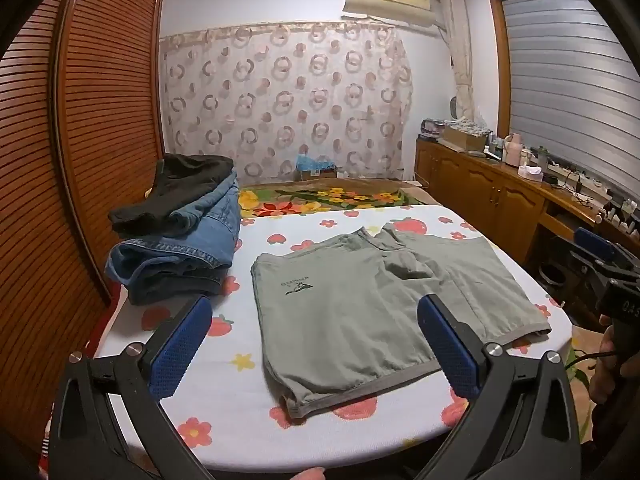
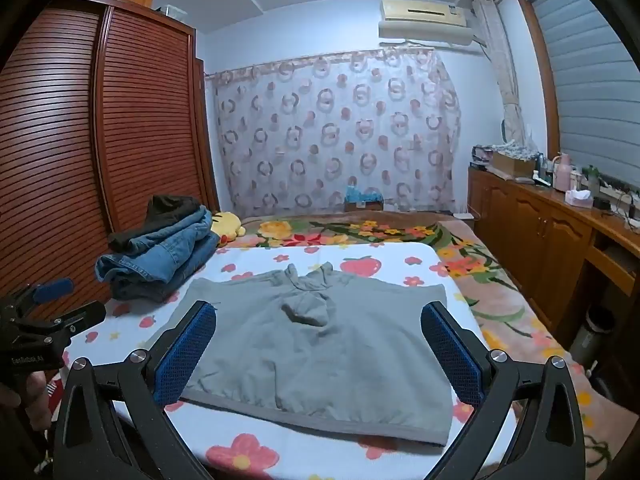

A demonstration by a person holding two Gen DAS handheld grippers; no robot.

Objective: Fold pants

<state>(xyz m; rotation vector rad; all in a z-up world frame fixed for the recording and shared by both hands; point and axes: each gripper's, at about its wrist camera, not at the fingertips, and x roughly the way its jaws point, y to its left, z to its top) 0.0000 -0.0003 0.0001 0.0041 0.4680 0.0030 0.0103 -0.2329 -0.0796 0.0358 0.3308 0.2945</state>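
Grey-green shorts (image 1: pixel 360 304) lie spread flat on the white flowered table (image 1: pixel 240 412), waistband at the far side, leg hems toward me. They also show in the right wrist view (image 2: pixel 320 356). My left gripper (image 1: pixel 316 316) is open and empty, held above the near left hem. My right gripper (image 2: pixel 320 324) is open and empty, above the near edge of the shorts. The right gripper also shows at the right edge of the left wrist view (image 1: pixel 600 260); the left gripper shows at the left edge of the right wrist view (image 2: pixel 60 304).
A pile of folded jeans and dark clothes (image 1: pixel 180 232) sits at the table's far left, next to a slatted wooden wardrobe (image 1: pixel 80 120). A flowered bed (image 2: pixel 360 232) lies behind. A wooden cabinet (image 2: pixel 540 232) with clutter runs along the right wall.
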